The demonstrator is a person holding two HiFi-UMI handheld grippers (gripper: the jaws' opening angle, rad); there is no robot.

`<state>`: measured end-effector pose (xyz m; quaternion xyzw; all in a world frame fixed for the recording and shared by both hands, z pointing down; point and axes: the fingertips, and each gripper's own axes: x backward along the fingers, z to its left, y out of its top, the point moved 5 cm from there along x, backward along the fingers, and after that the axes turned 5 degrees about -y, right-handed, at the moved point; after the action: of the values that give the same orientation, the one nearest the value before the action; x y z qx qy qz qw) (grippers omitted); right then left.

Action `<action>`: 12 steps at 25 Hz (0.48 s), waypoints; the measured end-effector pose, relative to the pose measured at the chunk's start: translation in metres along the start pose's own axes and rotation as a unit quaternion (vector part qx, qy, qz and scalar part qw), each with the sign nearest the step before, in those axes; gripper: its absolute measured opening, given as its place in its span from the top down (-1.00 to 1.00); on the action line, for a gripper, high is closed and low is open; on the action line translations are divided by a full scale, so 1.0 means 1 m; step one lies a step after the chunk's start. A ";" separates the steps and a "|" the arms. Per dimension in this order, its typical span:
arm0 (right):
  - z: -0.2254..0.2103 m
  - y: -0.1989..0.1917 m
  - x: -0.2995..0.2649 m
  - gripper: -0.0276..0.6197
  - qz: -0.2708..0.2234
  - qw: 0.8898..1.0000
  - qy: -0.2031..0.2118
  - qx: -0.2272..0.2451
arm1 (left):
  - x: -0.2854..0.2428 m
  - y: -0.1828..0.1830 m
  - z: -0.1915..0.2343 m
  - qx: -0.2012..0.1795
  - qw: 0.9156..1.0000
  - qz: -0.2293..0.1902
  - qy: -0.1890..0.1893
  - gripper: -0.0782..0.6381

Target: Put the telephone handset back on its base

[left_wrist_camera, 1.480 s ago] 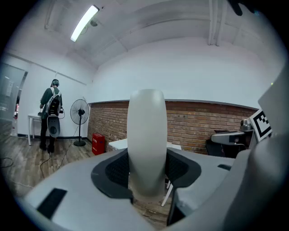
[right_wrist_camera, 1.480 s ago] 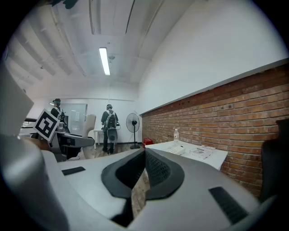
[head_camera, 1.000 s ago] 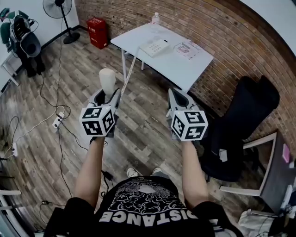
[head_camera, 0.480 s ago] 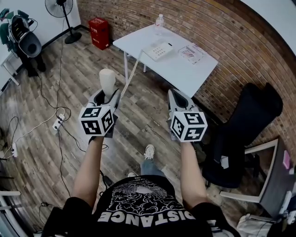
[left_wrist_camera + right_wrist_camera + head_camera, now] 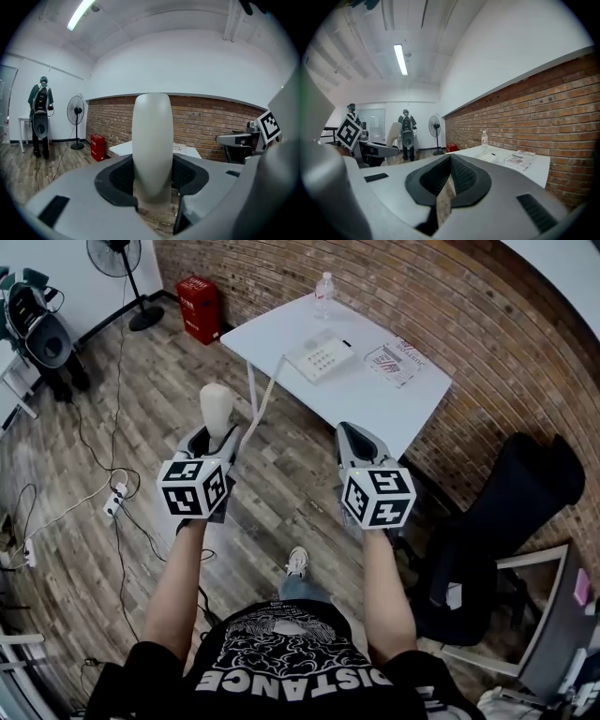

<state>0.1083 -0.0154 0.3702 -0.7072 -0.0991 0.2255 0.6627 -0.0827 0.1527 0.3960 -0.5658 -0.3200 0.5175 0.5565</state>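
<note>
The white telephone handset [image 5: 216,409] stands upright in my left gripper [image 5: 217,440], which is shut on its lower end. In the left gripper view the handset [image 5: 151,140] fills the gap between the jaws. Its coiled cord [image 5: 261,399] runs up to the white telephone base [image 5: 320,356] on the white table [image 5: 375,404], still well ahead of both grippers. My right gripper [image 5: 352,439] is held level beside the left one, shut with nothing in it. The right gripper view shows the base [image 5: 492,157] far off on the table.
A water bottle [image 5: 324,285] and a printed booklet [image 5: 394,362] lie on the table near the base. A black office chair [image 5: 506,521] stands at the right. A red box [image 5: 201,304], a fan [image 5: 122,259] and floor cables with a power strip [image 5: 115,505] are at the left.
The table and base have drawn nearer and slid lower-right in the head view as the person steps forward. Both grippers keep their pose, the left still holding the handset.
</note>
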 end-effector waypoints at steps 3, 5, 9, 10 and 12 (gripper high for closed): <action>-0.030 0.006 -0.026 0.92 0.003 1.000 -0.001 0.000 | -0.037 0.010 0.005 0.001 1.000 0.005 0.006 0.19; -0.050 0.011 -0.040 0.92 0.003 1.000 -0.004 -0.001 | -0.059 0.016 0.005 0.001 1.000 0.007 0.008 0.19; -0.079 0.019 -0.068 0.92 0.005 1.000 -0.002 -0.005 | -0.097 0.026 0.003 0.000 1.000 0.014 0.010 0.19; -0.085 0.021 -0.075 0.92 0.005 1.000 0.001 -0.005 | -0.107 0.028 0.003 0.000 1.000 0.016 0.010 0.19; -0.096 0.023 -0.089 0.92 0.007 1.000 0.005 -0.005 | -0.124 0.031 0.004 0.000 1.000 0.019 0.011 0.19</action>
<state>0.0695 -0.1424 0.3666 -0.7121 -0.0923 0.2262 0.6582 -0.1252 0.0323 0.3953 -0.5778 -0.3029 0.5218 0.5496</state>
